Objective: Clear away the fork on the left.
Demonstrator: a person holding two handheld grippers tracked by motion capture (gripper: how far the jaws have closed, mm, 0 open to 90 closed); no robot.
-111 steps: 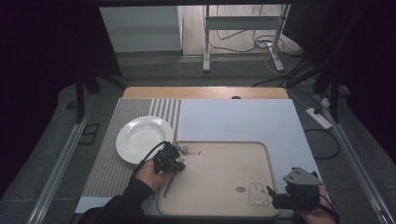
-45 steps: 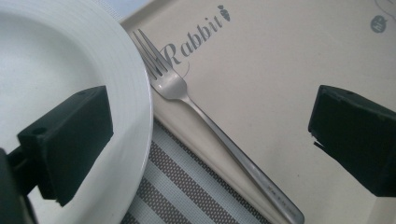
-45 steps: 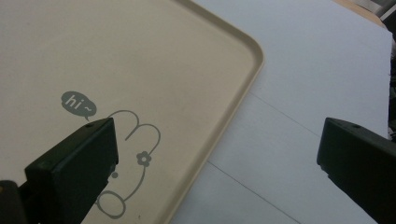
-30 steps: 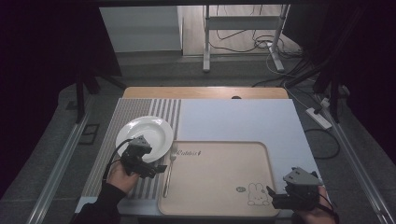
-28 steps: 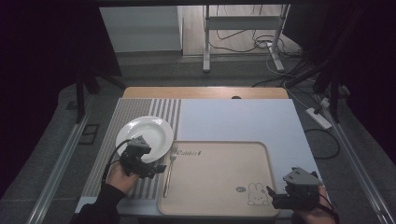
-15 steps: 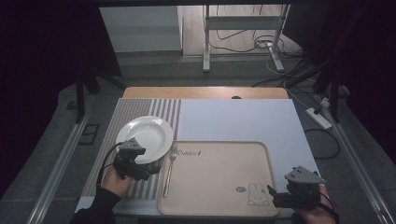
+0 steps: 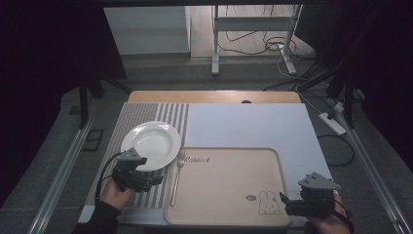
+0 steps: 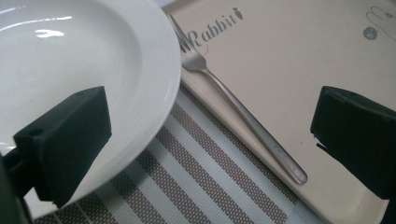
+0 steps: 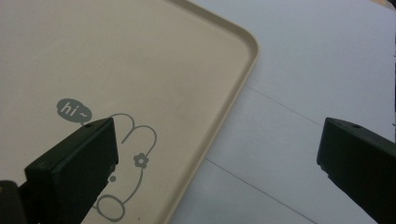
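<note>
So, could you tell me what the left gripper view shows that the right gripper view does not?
The left gripper view has the white plate, the fork lying along the tray's edge, the striped placemat and the "Rabbit" lettering. The right gripper view has the rabbit drawing with its "hi~" bubble, plus the white table surface. Both show the beige tray and open black jaws.

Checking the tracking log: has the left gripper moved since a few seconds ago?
Yes. The left gripper has pulled back left off the tray, onto the striped mat beside the plate. The fork lies on the tray's left rim.
</note>
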